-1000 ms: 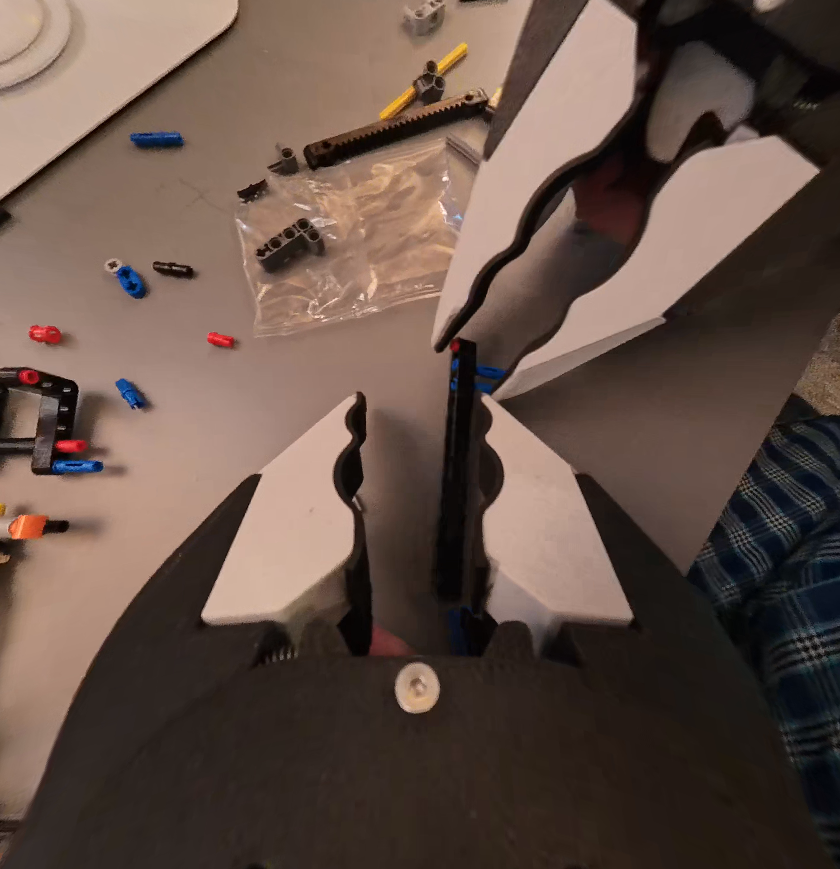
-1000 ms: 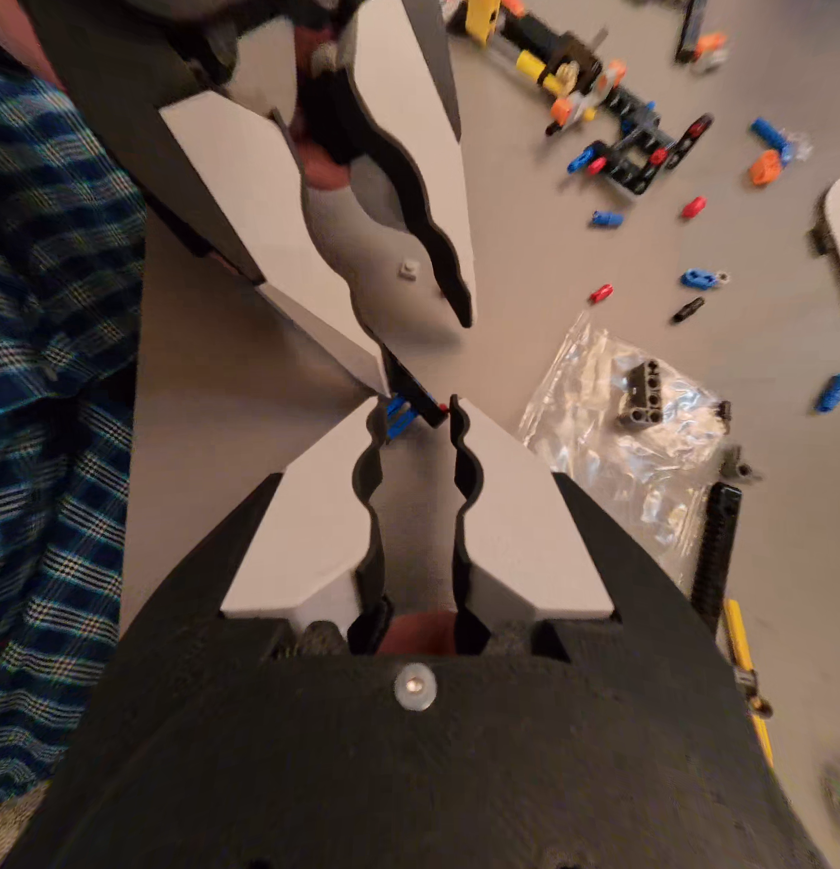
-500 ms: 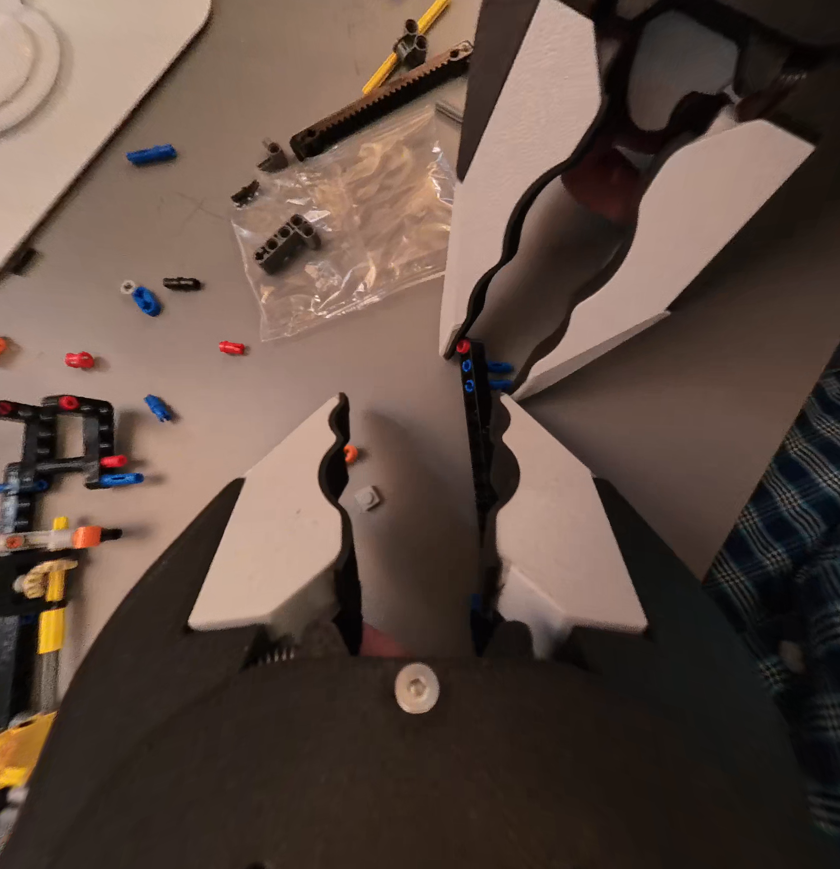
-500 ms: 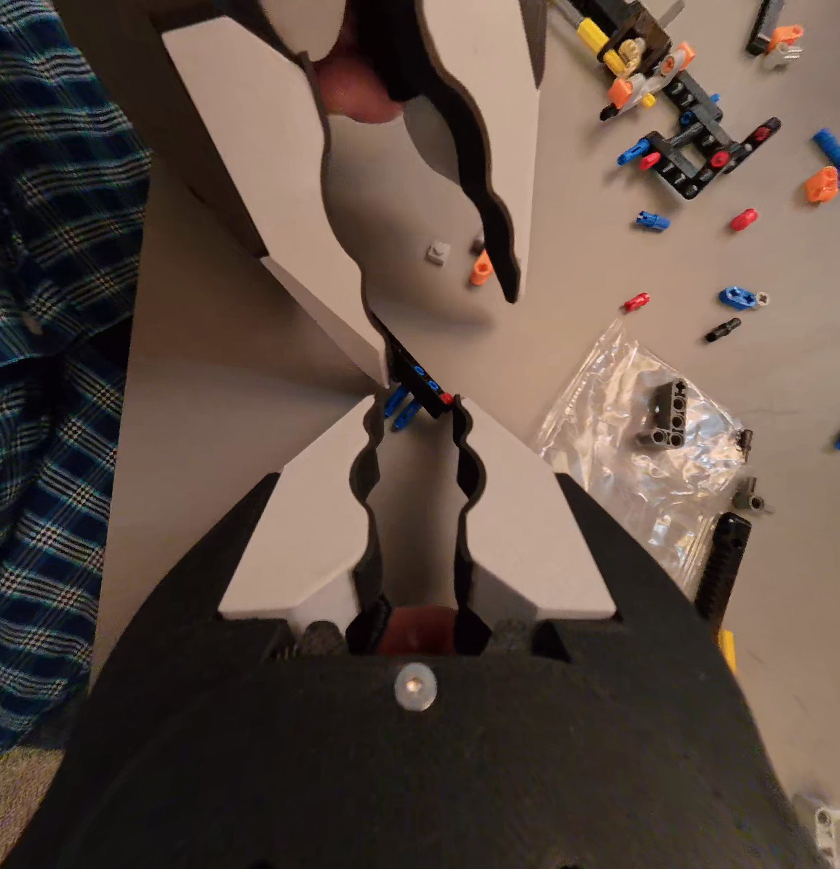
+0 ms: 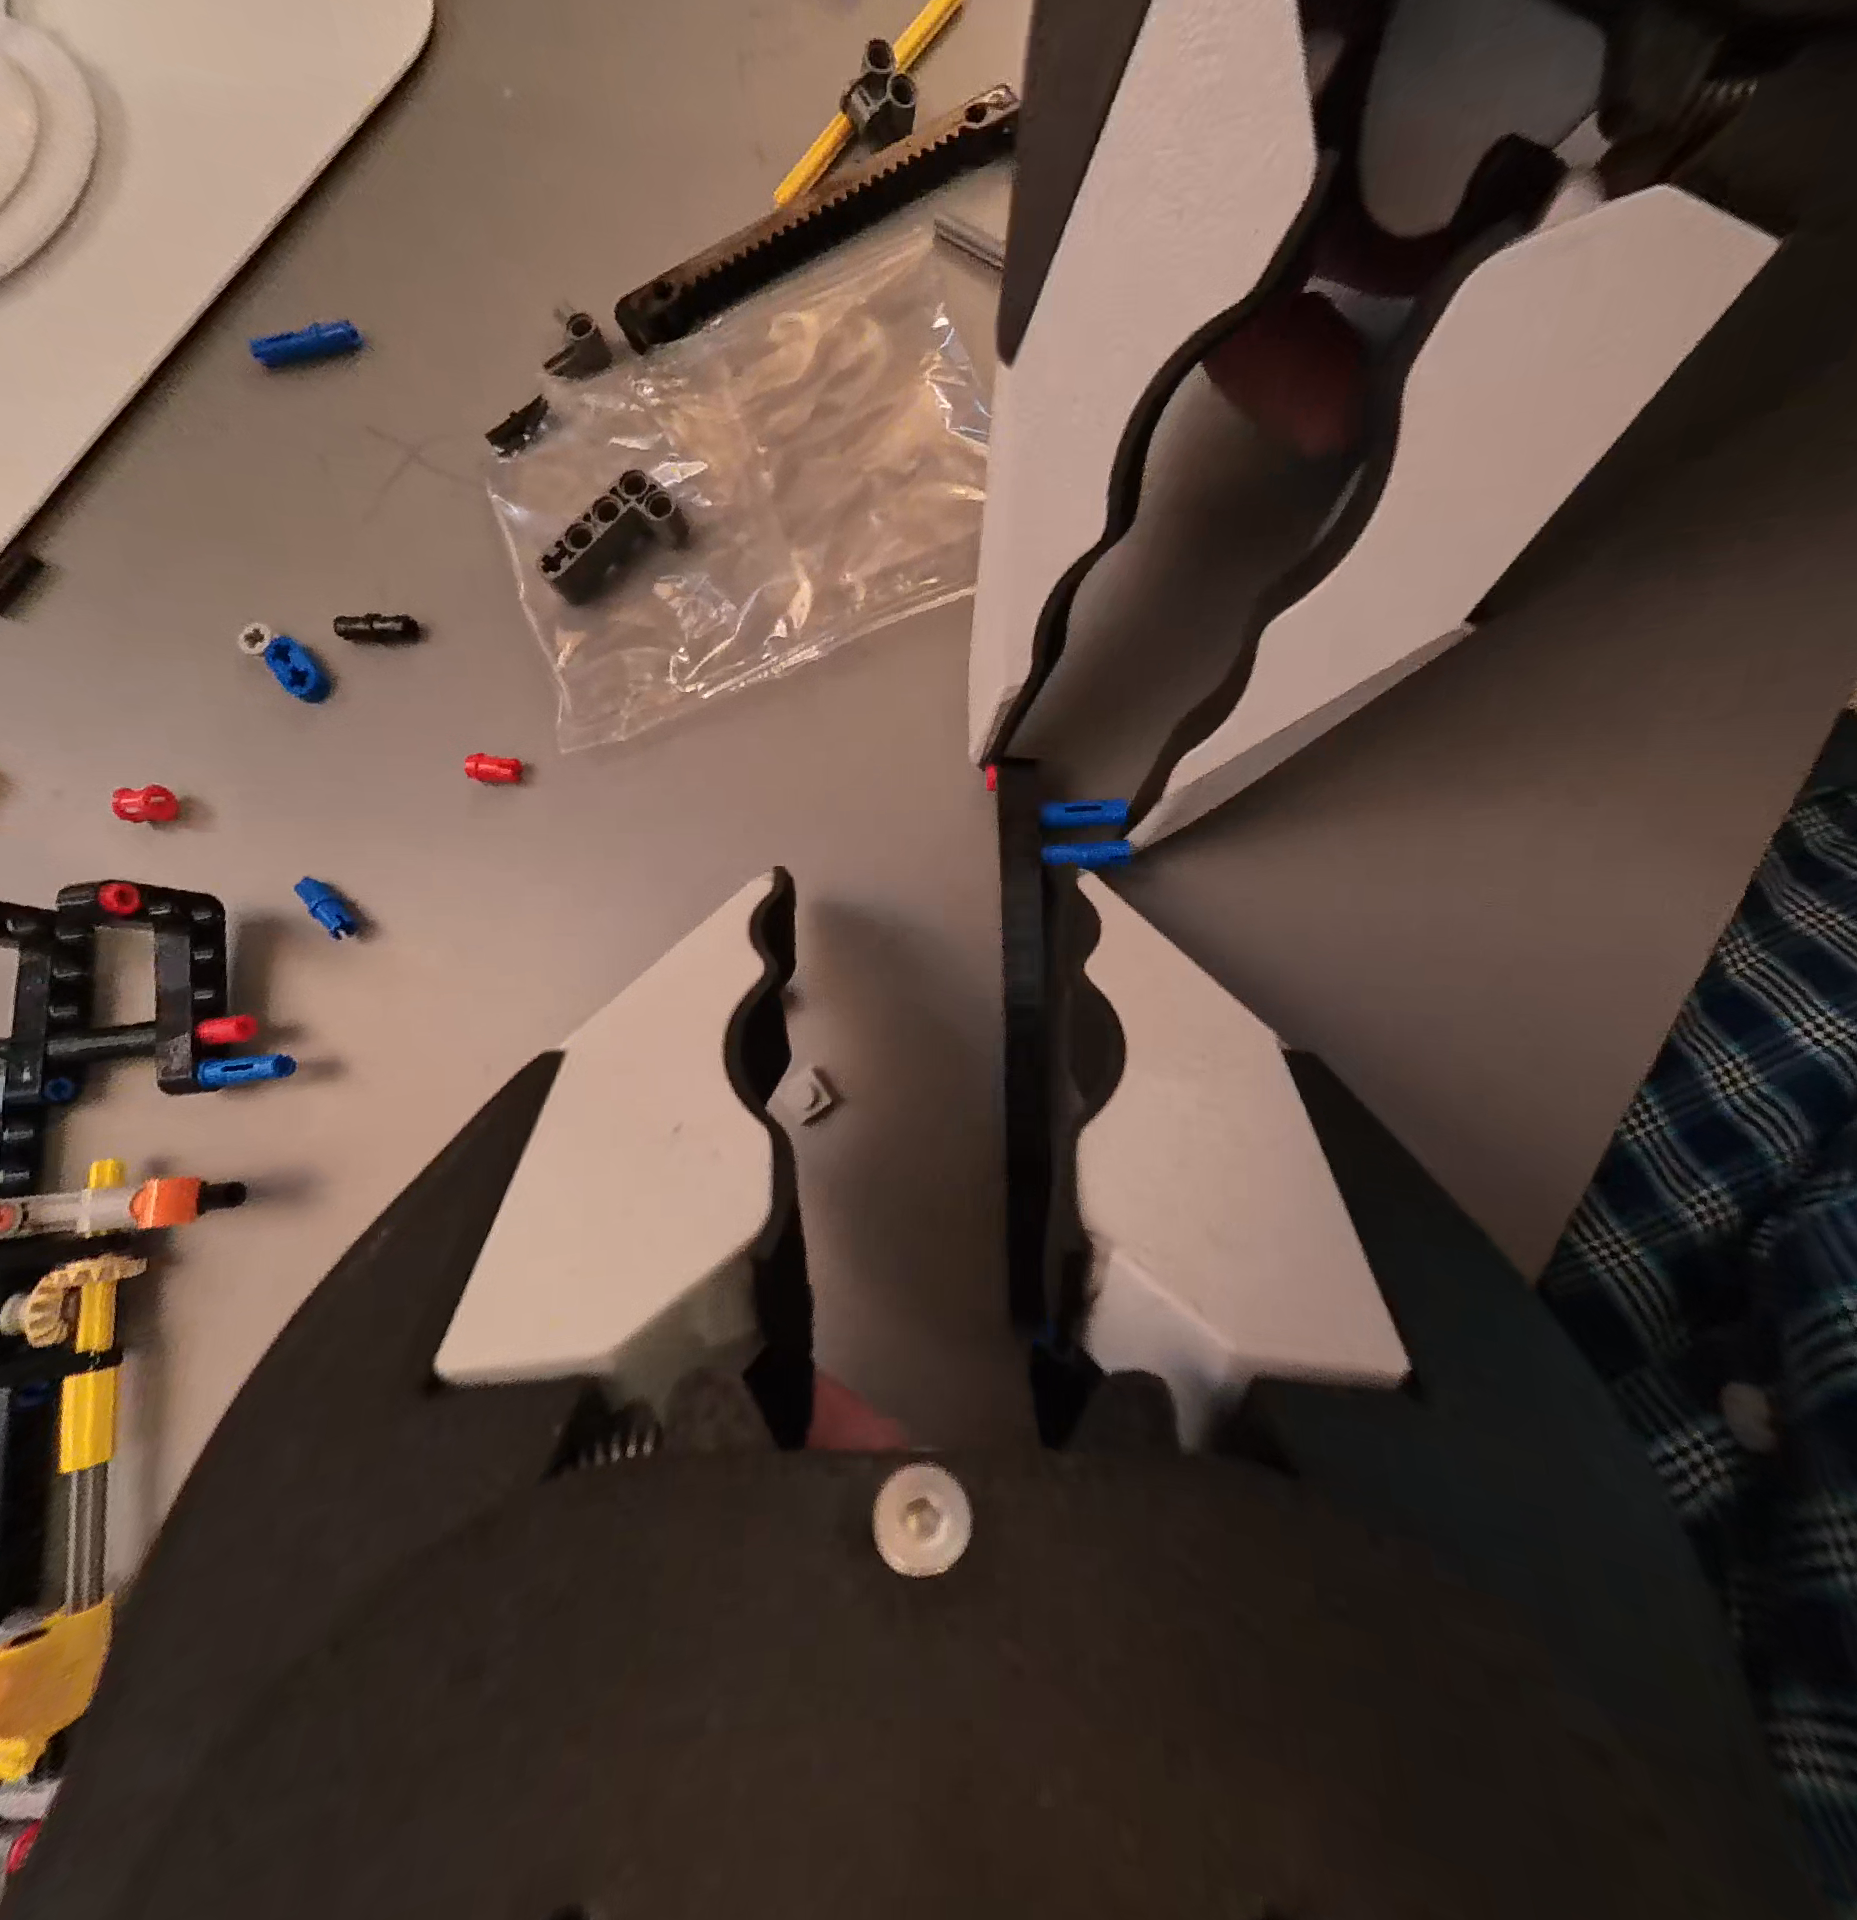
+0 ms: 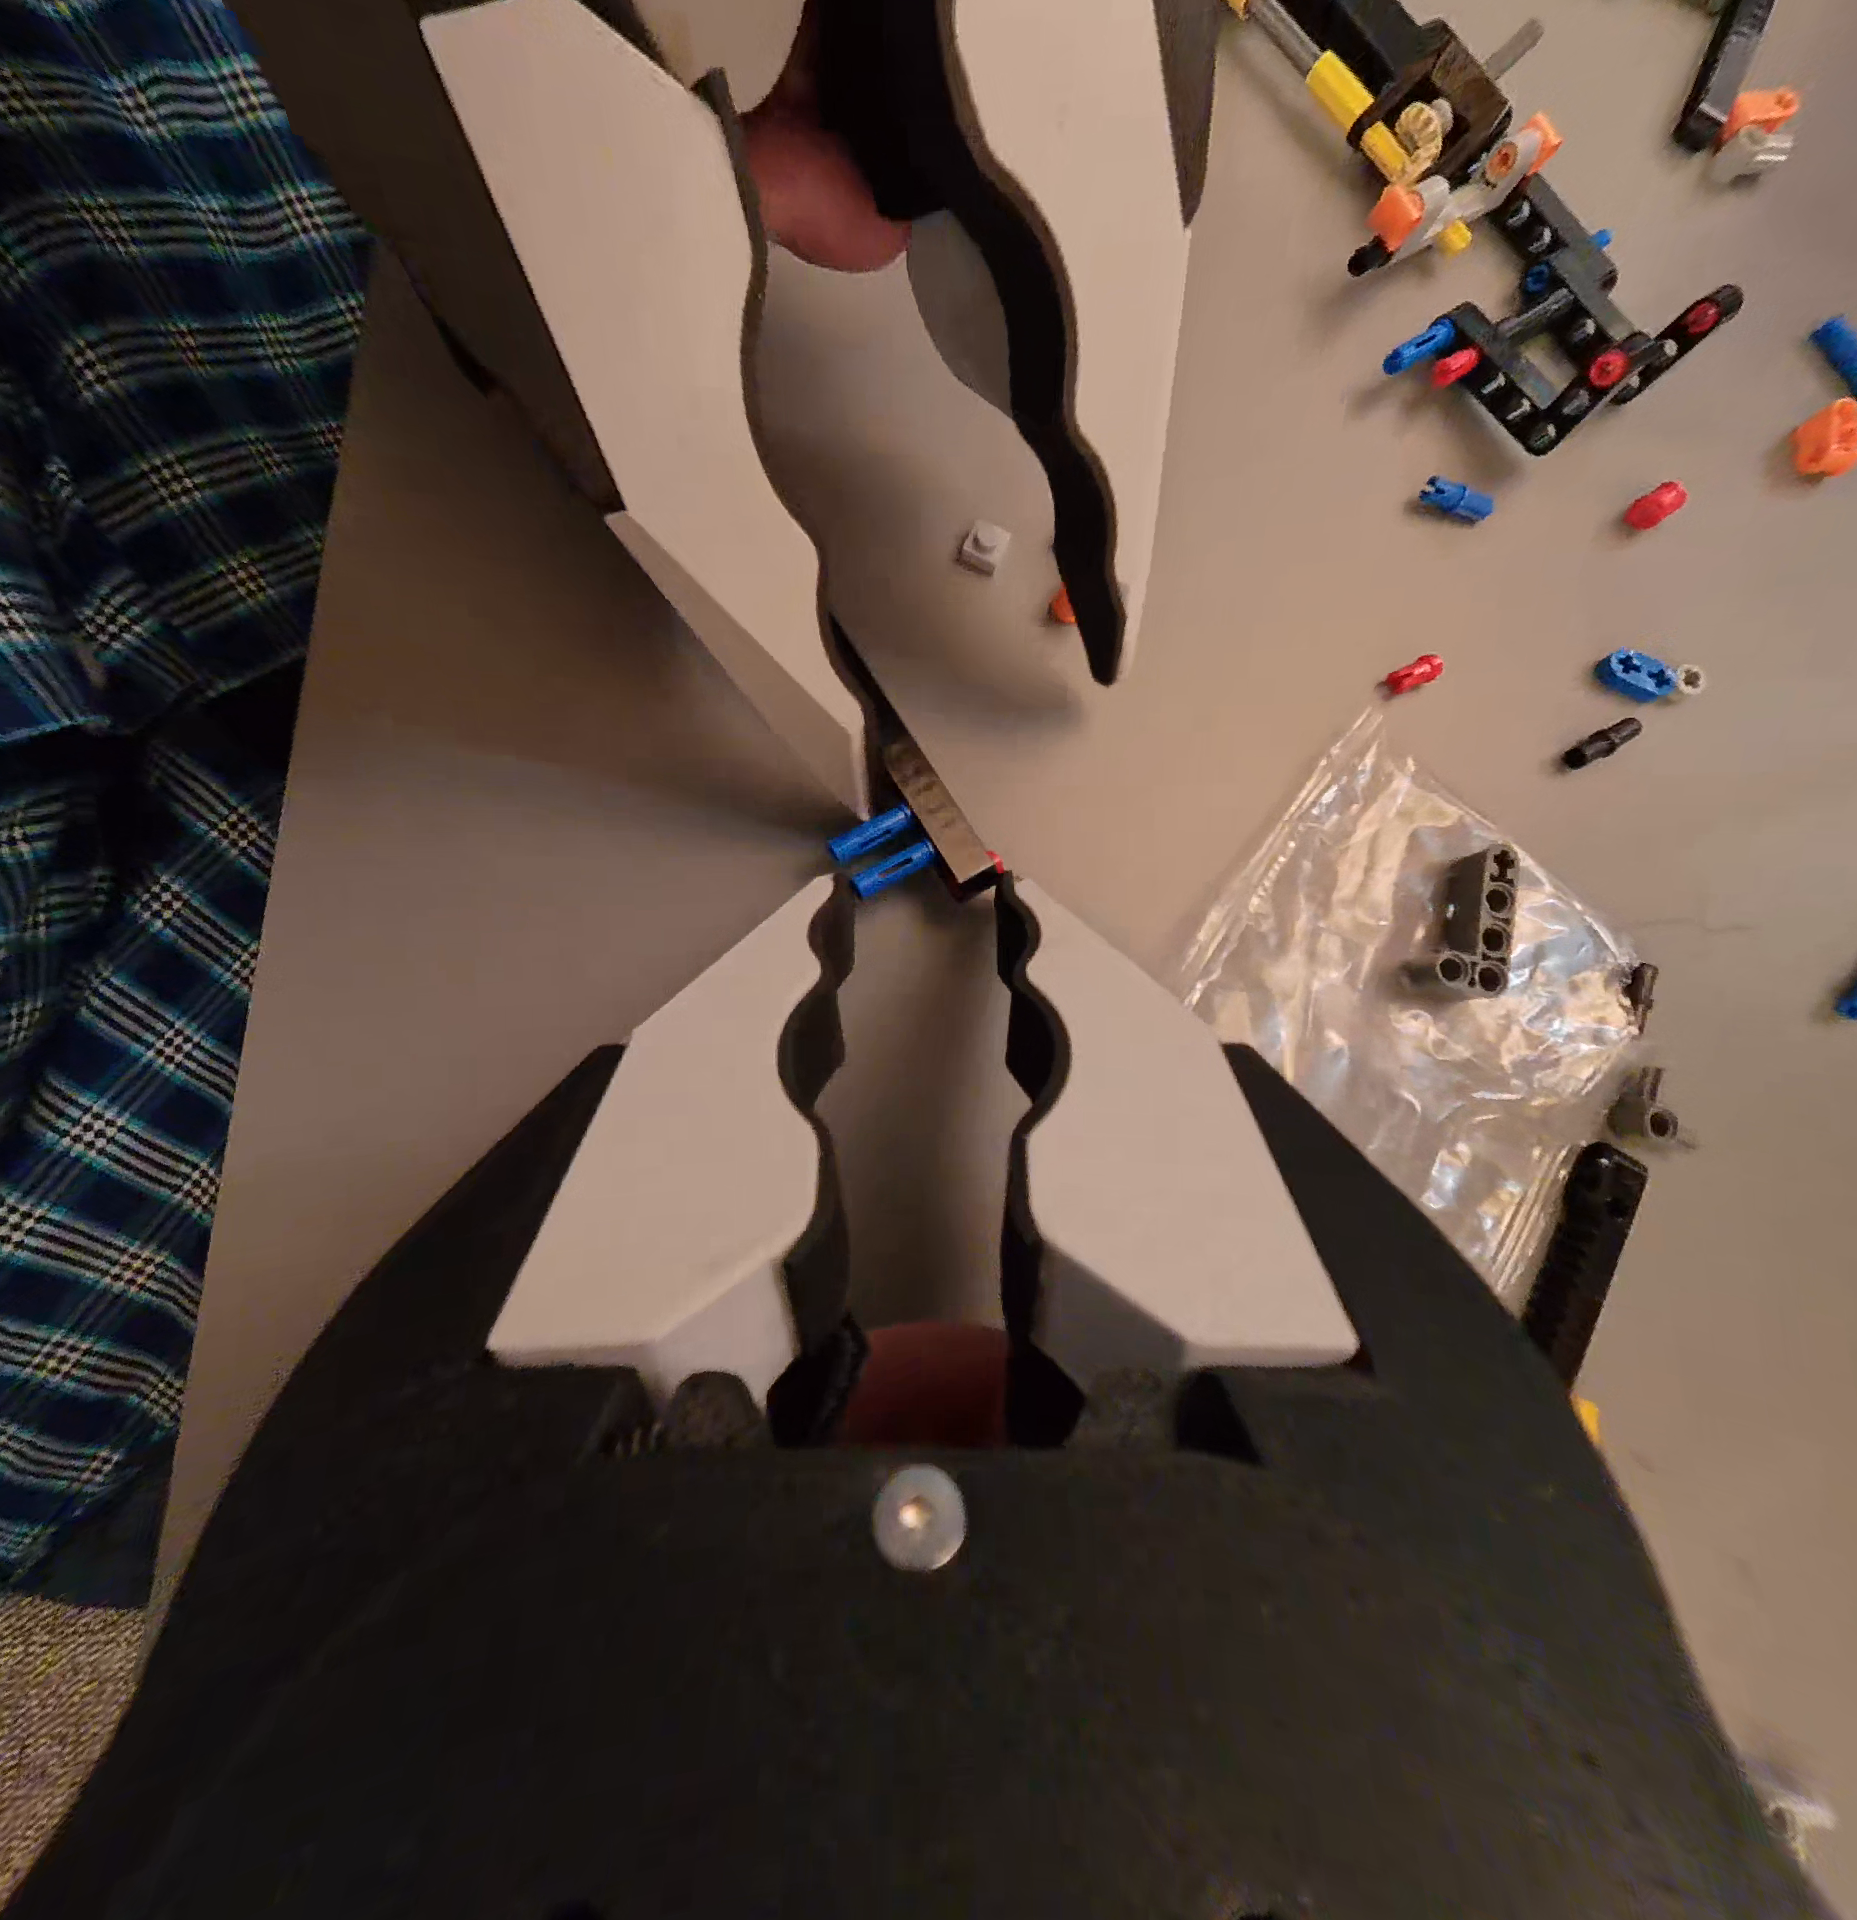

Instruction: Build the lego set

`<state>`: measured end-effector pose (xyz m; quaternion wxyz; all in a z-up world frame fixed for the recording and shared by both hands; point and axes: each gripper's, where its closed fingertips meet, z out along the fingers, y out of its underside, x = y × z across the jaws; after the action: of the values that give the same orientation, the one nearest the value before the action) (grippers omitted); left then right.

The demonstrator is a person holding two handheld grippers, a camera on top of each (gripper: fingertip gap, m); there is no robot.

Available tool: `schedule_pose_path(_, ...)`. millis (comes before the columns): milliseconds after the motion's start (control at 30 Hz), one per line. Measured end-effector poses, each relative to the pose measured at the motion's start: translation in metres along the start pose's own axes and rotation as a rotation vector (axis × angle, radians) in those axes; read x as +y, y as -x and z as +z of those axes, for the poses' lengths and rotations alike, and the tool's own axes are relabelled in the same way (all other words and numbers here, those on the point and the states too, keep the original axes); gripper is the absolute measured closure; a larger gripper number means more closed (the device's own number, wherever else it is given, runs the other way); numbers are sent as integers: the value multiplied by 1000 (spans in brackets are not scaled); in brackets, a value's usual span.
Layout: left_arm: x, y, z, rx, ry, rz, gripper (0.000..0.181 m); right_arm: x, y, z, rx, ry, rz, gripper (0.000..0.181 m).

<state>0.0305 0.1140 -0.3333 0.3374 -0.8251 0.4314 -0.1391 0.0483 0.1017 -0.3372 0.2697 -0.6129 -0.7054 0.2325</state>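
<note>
The left gripper [image 5: 929, 883] has wide jaws; the black Technic beam [image 5: 1026, 1039] only leans on its right finger, above the bench [image 5: 1371, 987]. The right gripper [image 6: 919, 883], jaws narrowly parted, flanks the beam's tip beside two blue pins [image 6: 880, 850]. Unclamped, the beam could slip and drop.

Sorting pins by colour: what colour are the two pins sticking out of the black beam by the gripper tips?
Blue; the two pins show best in the left wrist view.

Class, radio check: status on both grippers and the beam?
Left gripper open, black beam along one finger. Right gripper open, tips at beam's blue pins. Nothing blocking.
</note>
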Motion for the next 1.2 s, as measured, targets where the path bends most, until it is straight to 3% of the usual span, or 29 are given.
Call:
schedule_pose_path(33, 0, 0, 0, 4, -1, 5, 133, 0, 0, 0, -7, 1, -1, 157)
schedule_pose_path(333, -6, 5, -4, -22, -28, -45, 133, 1, -4, -3, 38, 6, -10, 157)
schedule_pose_path(533, -9, 4, -7, -46, -47, -25, 140, 0, -7, -7, 104, 23, -37, 176)
schedule_pose_path(633, -13, 16, -12, -134, -80, 9, 149, -8, -6, -13, 102, -39, -9, 181)
schedule_pose_path(733, -12, 12, -9, -106, -65, 7, 140, 1, -13, -11, 131, 5, -7, 181)
schedule_pose_path(1033, -9, 14, -12, -82, -84, -28, 153, 3, -15, -21, 127, -34, 64, 170)
schedule_pose_path(1133, -12, 8, -12, -70, -96, 13, 156, -8, -15, -21, 125, -70, 77, 151)
schedule_pose_path(1200, -17, 0, -13, -46, -115, 59, 161, -12, -14, -19, 92, -94, 106, 150)
